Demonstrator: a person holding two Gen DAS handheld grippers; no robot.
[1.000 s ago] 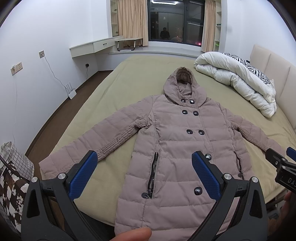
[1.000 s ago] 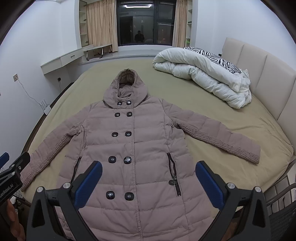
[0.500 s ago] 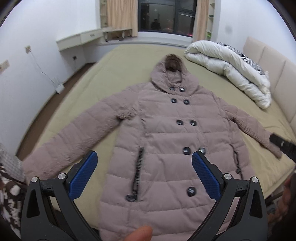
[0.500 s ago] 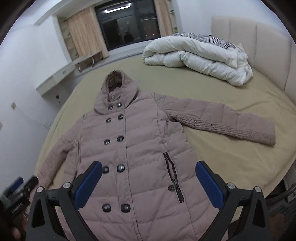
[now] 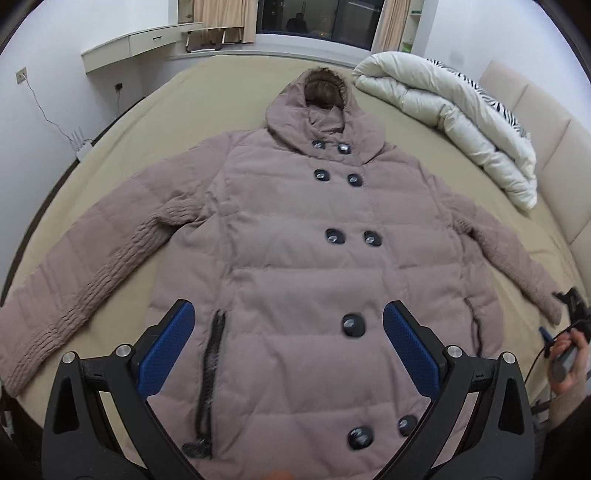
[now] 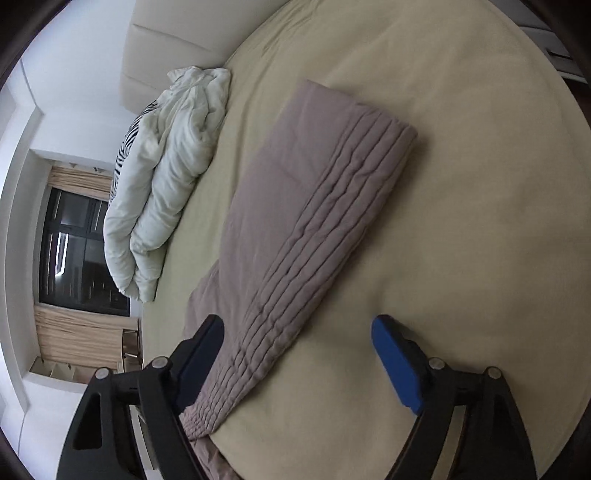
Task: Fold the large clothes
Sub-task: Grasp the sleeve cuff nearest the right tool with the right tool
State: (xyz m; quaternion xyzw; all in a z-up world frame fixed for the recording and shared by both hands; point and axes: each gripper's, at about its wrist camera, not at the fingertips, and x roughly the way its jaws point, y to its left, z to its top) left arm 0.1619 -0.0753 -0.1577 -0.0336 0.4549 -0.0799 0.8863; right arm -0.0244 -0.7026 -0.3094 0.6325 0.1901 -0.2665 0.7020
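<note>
A mauve hooded puffer coat [image 5: 295, 258] lies flat, face up and buttoned, on the bed, sleeves spread out to both sides. My left gripper [image 5: 288, 332] is open and empty above the coat's lower front. My right gripper [image 6: 297, 339] is open and empty, turned sideways, just above the coat's right sleeve [image 6: 314, 206], which runs away from it to the cuff. It also shows in the left wrist view [image 5: 570, 314], small at the right edge beside that cuff.
The bed has a tan sheet [image 5: 177, 122]. A white duvet with a zebra-print pillow [image 5: 450, 110] is piled near the padded headboard [image 5: 546, 122]. A wall desk [image 5: 140, 48] and a dark window [image 5: 317, 18] are beyond the bed.
My left gripper has moved in closer over the coat's lower front. My right gripper has swung right, rolled sideways and dropped down to the right sleeve.
</note>
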